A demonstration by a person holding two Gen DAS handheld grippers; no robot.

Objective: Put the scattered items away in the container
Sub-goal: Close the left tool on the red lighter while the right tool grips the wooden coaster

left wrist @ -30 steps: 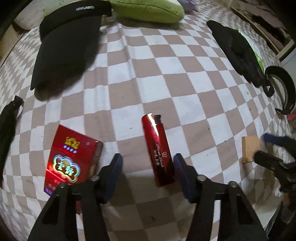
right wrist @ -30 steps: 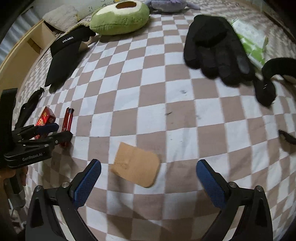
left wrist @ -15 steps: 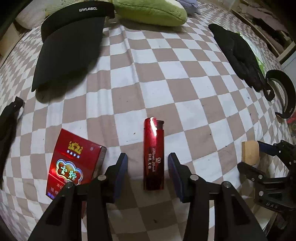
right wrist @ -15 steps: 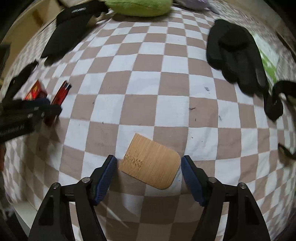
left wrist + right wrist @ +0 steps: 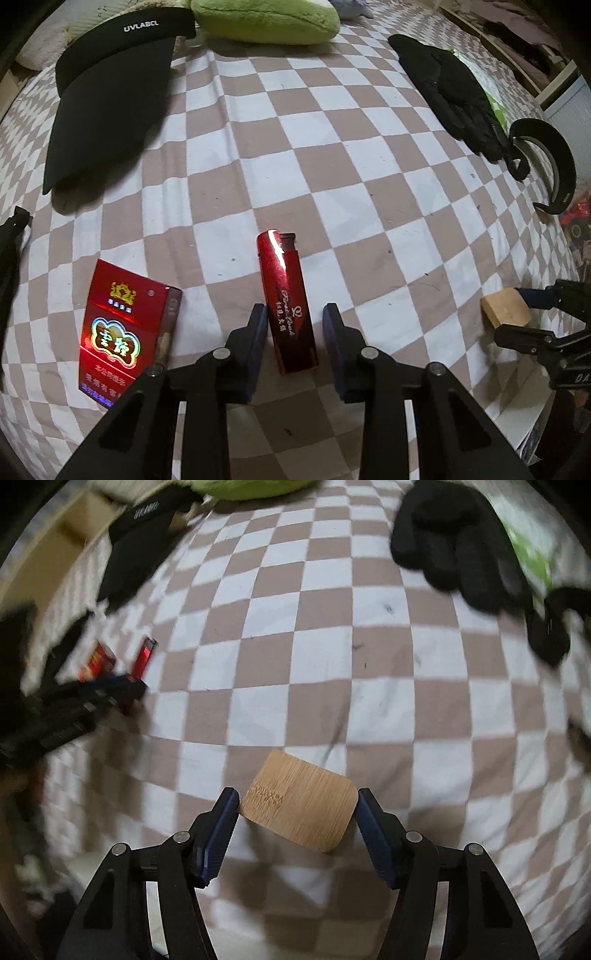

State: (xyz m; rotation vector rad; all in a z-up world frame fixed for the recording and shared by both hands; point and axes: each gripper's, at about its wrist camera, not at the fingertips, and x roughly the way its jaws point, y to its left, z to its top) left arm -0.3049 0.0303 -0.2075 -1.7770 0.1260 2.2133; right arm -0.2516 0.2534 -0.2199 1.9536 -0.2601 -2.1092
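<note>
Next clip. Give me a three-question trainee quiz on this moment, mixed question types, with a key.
1. Which item lies between the fingers of the left gripper? A red lighter; B cigarette pack; C black glove.
2. True or false: the right gripper clamps the bamboo piece.
3. What word is printed on the black visor?
Key: 1 A; the jaws have just been closing, pads not yet pressing it. 2 True; its jaws have just been closing too. 3 UVLABCL.

Red lighter [image 5: 287, 303] flat on checked sheet, red cig pack [image 5: 123, 330] beside; bamboo card [image 5: 300, 806] tilted.
</note>
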